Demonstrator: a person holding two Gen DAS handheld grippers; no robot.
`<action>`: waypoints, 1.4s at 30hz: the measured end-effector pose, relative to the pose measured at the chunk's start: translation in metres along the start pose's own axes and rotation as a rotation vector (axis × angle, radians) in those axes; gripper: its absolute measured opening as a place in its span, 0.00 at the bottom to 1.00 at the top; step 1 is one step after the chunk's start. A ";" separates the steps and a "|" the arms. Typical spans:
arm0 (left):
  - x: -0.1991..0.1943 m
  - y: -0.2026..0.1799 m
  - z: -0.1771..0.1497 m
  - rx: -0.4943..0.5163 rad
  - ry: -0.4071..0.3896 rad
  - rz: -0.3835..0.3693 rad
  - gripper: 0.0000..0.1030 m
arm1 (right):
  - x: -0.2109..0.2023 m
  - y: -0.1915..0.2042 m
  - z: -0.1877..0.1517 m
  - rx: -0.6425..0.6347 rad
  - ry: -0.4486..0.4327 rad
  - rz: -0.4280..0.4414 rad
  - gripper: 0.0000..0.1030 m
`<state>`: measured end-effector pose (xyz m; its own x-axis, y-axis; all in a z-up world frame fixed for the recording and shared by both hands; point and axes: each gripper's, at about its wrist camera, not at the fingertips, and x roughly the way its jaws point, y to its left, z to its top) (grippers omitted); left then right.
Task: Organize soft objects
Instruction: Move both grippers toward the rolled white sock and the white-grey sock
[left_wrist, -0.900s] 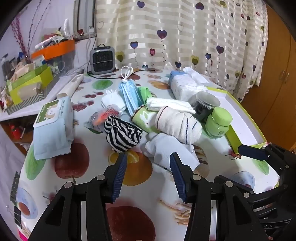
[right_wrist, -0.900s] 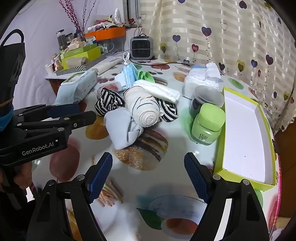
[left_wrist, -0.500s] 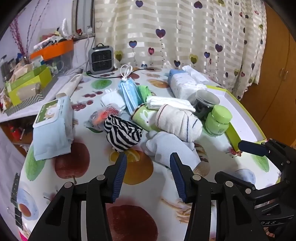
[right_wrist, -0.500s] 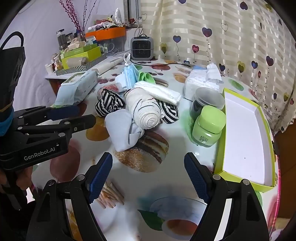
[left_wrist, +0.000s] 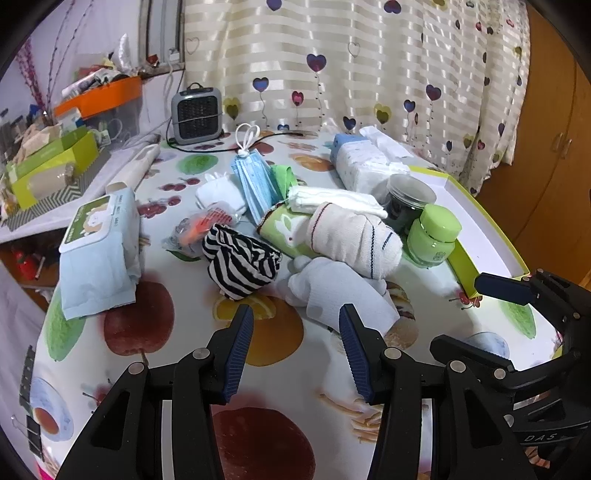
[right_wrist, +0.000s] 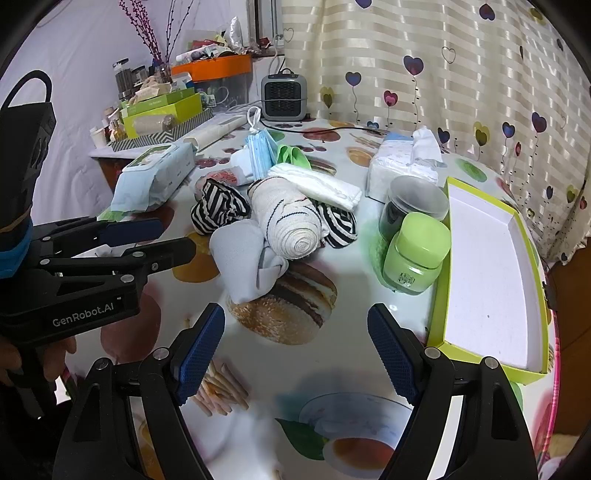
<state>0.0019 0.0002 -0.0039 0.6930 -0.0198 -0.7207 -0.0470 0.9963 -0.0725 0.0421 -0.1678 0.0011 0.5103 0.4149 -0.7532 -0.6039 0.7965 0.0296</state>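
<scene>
Hovering above the fruit-patterned worktop (right_wrist: 332, 373), both tools look to be at the approach step, with nothing sorted yet: the white-lined green tray (right_wrist: 491, 266) on the right stands bare. The left gripper (left_wrist: 295, 332) has its fingers parted moderately and holds nothing; it points at the pale blue sock bundle (left_wrist: 340, 291), which lies just ahead of the tips. The right gripper (right_wrist: 295, 339) has its fingers spread wide, also with nothing between them, set back from the pile. The soft things sit heaped mid-worktop: the pale blue bundle, knotted at one end and limp, touches a rolled cream sock with thin dark stripes (right_wrist: 288, 221); a black-and-white striped sock ball (left_wrist: 240, 258) lies just beside them, and a folded white cloth (right_wrist: 317, 181) rests on top of the heap. Two jars, a green-lidded one (right_wrist: 417, 254) and a dark one (right_wrist: 410, 203), stand between pile and tray. The next move probably calls for easing the left fingers forward and down around the blue bundle, closing on enough fabric that it does not slip.
</scene>
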 end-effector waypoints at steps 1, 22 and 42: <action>0.000 0.001 0.000 -0.001 -0.002 -0.001 0.46 | 0.000 0.000 0.000 0.000 0.000 0.000 0.78; 0.006 0.003 -0.006 -0.010 0.008 0.014 0.46 | 0.001 0.000 0.002 0.002 -0.001 0.004 0.78; 0.006 0.009 -0.005 -0.026 0.006 0.004 0.46 | 0.002 0.002 0.003 0.007 -0.026 0.043 0.78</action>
<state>0.0021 0.0089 -0.0125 0.6881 -0.0162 -0.7255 -0.0689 0.9938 -0.0876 0.0439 -0.1633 0.0018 0.4996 0.4604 -0.7338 -0.6213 0.7807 0.0667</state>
